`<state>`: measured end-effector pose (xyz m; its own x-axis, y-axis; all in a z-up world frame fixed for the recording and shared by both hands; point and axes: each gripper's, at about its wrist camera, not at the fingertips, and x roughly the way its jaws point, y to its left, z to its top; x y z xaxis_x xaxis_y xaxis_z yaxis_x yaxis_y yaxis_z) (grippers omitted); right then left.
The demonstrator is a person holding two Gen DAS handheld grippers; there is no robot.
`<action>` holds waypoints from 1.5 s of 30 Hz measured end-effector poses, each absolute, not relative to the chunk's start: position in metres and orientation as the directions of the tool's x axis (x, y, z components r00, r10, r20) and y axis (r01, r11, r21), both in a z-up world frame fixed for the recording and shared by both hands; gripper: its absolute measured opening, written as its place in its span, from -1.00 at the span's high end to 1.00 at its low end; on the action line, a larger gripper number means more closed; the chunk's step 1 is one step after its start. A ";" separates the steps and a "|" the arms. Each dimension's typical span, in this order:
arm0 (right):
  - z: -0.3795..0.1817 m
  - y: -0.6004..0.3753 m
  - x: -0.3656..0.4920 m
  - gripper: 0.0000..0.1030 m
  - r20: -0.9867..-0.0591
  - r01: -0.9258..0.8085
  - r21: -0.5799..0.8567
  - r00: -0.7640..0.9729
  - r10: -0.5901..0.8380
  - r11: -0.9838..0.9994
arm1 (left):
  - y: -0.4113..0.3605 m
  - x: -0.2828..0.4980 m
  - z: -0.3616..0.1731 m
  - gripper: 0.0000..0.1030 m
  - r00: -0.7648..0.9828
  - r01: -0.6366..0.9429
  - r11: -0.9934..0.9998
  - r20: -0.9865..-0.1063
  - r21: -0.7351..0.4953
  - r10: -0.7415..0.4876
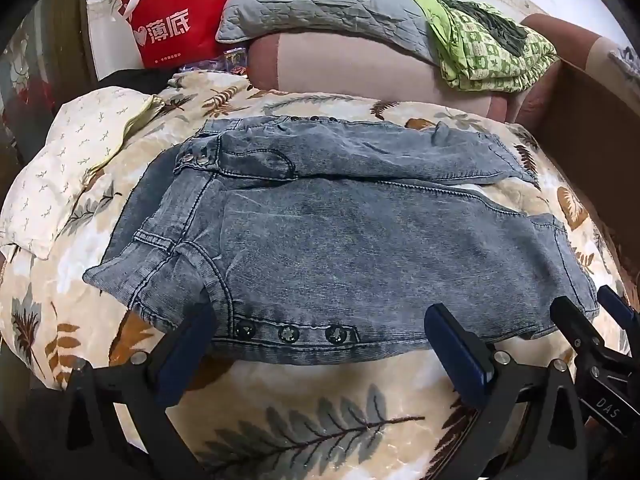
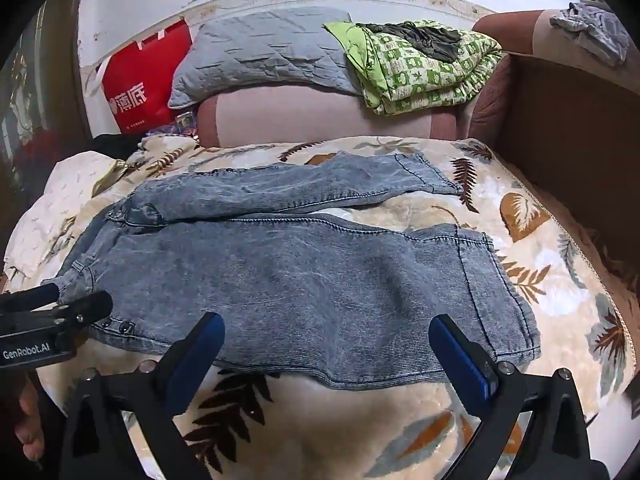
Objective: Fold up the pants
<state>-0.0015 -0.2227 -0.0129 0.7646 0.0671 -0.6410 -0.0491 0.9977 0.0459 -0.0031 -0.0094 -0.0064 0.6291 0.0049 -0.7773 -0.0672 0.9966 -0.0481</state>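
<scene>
Light blue denim pants (image 1: 340, 240) lie flat on a leaf-print blanket (image 1: 304, 420), waist to the left, legs to the right. The far leg (image 1: 360, 148) lies apart from the near leg. The pants also show in the right wrist view (image 2: 304, 276). My left gripper (image 1: 320, 340) is open, its blue pads at the near edge by the waist and the side buttons (image 1: 288, 334). My right gripper (image 2: 326, 344) is open at the near leg's lower edge, close to the hem (image 2: 500, 300). Neither holds cloth.
A cream pillow (image 1: 72, 168) lies left of the waist. Behind the blanket stand a pink sofa back (image 1: 360, 68), a grey quilted pillow (image 1: 320, 0), a green checked quilt (image 1: 488, 48) and a red bag (image 1: 176, 16). A brown wooden panel (image 1: 592, 140) rises at right.
</scene>
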 end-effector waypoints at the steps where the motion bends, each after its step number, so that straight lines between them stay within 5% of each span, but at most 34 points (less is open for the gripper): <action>1: -0.013 -0.223 -0.002 -1.00 -0.641 -0.049 0.045 0.765 0.067 0.998 | -0.009 -0.003 -0.006 -1.00 0.629 -0.068 0.996 -0.777 -0.048 0.006; 45: -0.015 -0.224 0.001 -1.00 -0.650 -0.047 0.054 0.756 0.071 0.997 | -0.011 -0.004 -0.008 -1.00 0.617 -0.067 0.997 -0.787 -0.048 0.004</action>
<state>0.0007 -0.2240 -0.0150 0.7564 0.0711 -0.6502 -0.0470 0.9974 0.0543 -0.0041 -0.0112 -0.0082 0.6168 0.0039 -0.7871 -0.0674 0.9966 -0.0478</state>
